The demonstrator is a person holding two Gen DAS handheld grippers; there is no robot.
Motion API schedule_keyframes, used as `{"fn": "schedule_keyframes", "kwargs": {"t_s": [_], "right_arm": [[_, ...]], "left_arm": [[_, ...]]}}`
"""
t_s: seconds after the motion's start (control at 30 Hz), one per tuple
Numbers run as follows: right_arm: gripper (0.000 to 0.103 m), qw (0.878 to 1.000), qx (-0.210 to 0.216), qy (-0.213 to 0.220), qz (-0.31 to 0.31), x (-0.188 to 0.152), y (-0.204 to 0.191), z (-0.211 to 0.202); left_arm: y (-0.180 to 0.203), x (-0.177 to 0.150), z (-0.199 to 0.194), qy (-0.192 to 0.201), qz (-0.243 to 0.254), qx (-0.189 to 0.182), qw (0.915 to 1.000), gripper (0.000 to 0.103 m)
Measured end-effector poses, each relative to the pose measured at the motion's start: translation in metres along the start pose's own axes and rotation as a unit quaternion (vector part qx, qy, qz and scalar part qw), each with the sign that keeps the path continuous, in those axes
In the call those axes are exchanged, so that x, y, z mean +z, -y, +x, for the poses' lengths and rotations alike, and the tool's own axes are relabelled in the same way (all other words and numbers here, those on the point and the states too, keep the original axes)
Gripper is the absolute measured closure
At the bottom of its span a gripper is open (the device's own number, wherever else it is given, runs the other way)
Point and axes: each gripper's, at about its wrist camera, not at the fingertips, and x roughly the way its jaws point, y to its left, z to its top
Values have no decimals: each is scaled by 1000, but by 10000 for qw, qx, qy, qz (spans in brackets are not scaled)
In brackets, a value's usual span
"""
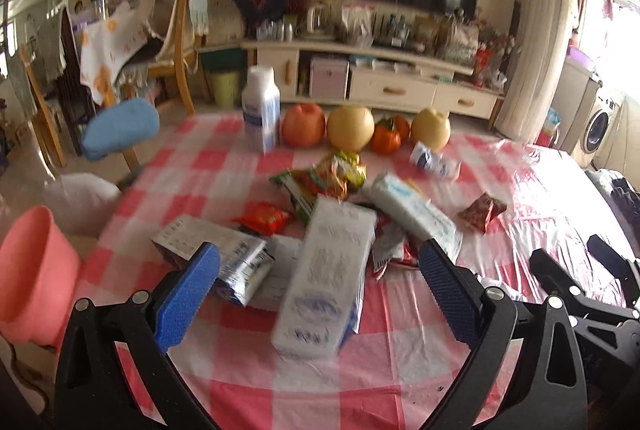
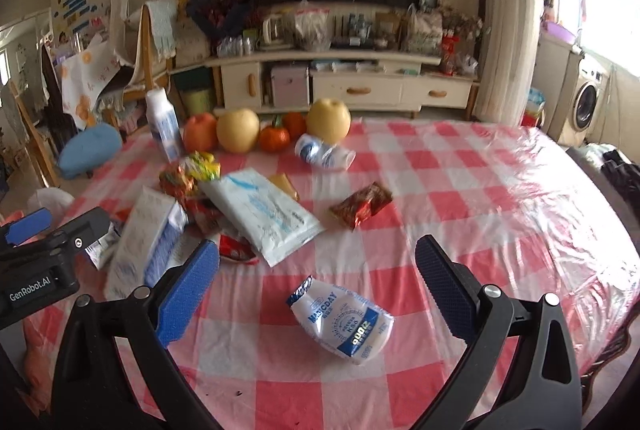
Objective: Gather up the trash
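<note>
- The left gripper (image 1: 320, 278) is spread wide and holds nothing; a white carton (image 1: 324, 282) lies flat between its blue fingers (image 1: 188, 294) on the pink checked tablecloth (image 1: 400, 370).
- Beyond the carton sit crumpled snack wrappers (image 1: 324, 177) and a long white packet (image 1: 412, 209); a pink bin (image 1: 32, 278) stands off to its left.
- The right gripper (image 2: 318, 286) is likewise released and empty, poised over a crushed white-and-blue bottle (image 2: 344, 322) lying just ahead between its fingers.
- A red wrapper (image 2: 360, 205) lies further ahead.
</note>
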Motion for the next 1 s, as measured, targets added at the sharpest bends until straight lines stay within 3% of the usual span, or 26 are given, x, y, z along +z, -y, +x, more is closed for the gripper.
{"fn": "schedule_keyframes", "kwargs": {"t_s": [0.43, 1.0], "right_arm": [[4, 9987, -68, 475, -192, 1, -25, -61], [4, 9982, -128, 526, -255, -2, -29, -74]], "left_arm": [[-17, -7, -38, 344, -157, -141, 9992, 5], [-26, -12, -45, 392, -242, -165, 9988, 5]]}}
